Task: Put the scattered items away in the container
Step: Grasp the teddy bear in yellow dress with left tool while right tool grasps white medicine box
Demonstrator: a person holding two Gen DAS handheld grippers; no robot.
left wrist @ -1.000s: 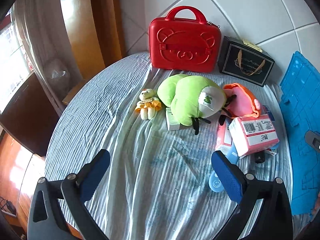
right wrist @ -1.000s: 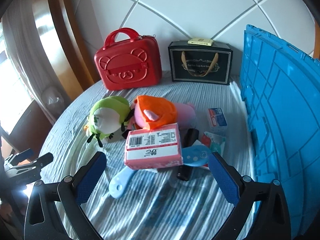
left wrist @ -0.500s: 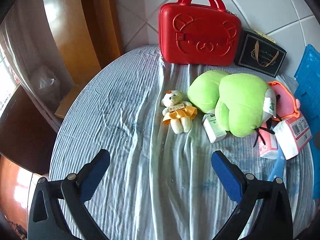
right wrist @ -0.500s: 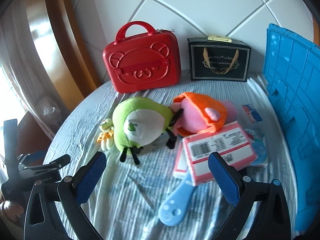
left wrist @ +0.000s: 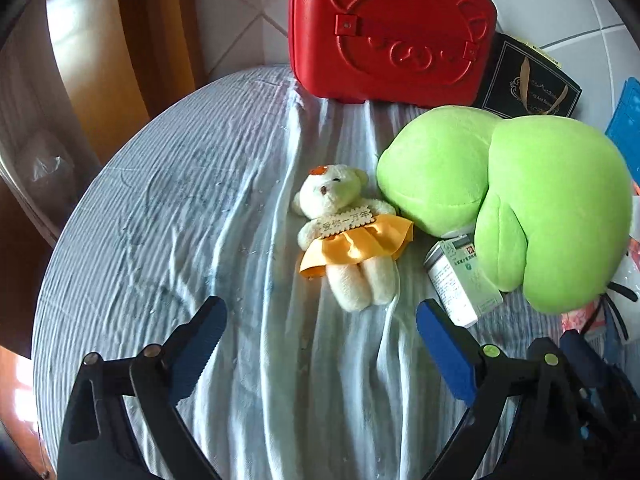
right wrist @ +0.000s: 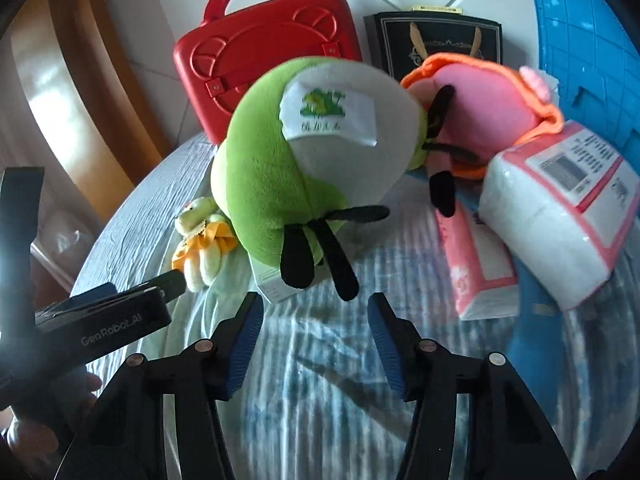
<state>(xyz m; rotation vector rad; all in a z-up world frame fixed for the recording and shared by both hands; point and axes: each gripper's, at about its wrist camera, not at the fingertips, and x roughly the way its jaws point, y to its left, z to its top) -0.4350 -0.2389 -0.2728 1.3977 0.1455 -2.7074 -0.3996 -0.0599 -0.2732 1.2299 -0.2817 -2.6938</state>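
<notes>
Left gripper (left wrist: pixel 320 320) gaped, closing on nothing, bear (left wrist: pixel 348 232) at 12; right gripper (right wrist: pixel 314 320) was closing empty under frog (right wrist: pixel 304 160), so I'd center first.

Both the left gripper (left wrist: pixel 320 322) and right gripper (right wrist: pixel 315 318) are built of black linkages, silver screws and ribbed blue pads
</notes>
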